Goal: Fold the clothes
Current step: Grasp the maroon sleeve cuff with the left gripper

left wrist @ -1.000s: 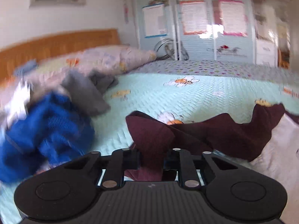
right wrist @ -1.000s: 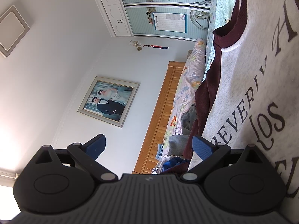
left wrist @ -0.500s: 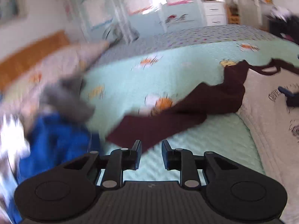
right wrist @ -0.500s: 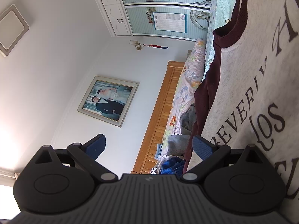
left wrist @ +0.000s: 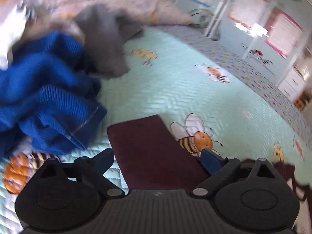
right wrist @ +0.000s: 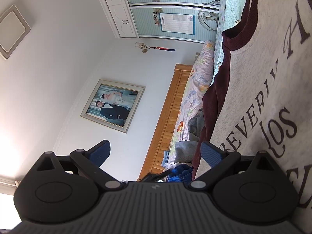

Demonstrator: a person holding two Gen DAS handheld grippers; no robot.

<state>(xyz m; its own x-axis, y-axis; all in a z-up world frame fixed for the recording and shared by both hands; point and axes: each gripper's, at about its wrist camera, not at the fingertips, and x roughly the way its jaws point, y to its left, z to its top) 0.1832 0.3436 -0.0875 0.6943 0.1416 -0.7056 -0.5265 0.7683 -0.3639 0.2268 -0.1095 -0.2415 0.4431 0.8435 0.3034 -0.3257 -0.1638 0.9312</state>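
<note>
I am looking down the left gripper [left wrist: 157, 159] first: its jaws have just been opening and are now standing wide, with the maroon sleeve [left wrist: 148, 146] lying flat on the bedspread [left wrist: 175, 89] between the two blue pads but pressed by neither, so nothing is being held on this side. The worry here is that I am closing again too shallow and pinching the quilted cover along with the sleeve, which would drag the bedding up and spoil the flat layout. Just to the left, the blue knit garment [left wrist: 44, 89] is bunching close to the sleeve's end, and a sideways sweep is likely to be catching it and pulling it into the fold. Beyond that the grey garment [left wrist: 109, 41] is lying in the pile near the pillow [left wrist: 136, 5], blurred, and well clear for now. On the other side, the right gripper [right wrist: 156, 154] is resting with its jaws spread, tilted on its side, one pad lying against the edge of the grey printed sweatshirt [right wrist: 273, 78] and the other in free air; I judge it is gripping nothing. If I am lifting it carelessly, that pad may be hooking the maroon collar [right wrist: 239, 37] and skewing the body I am trying to keep square.
</note>
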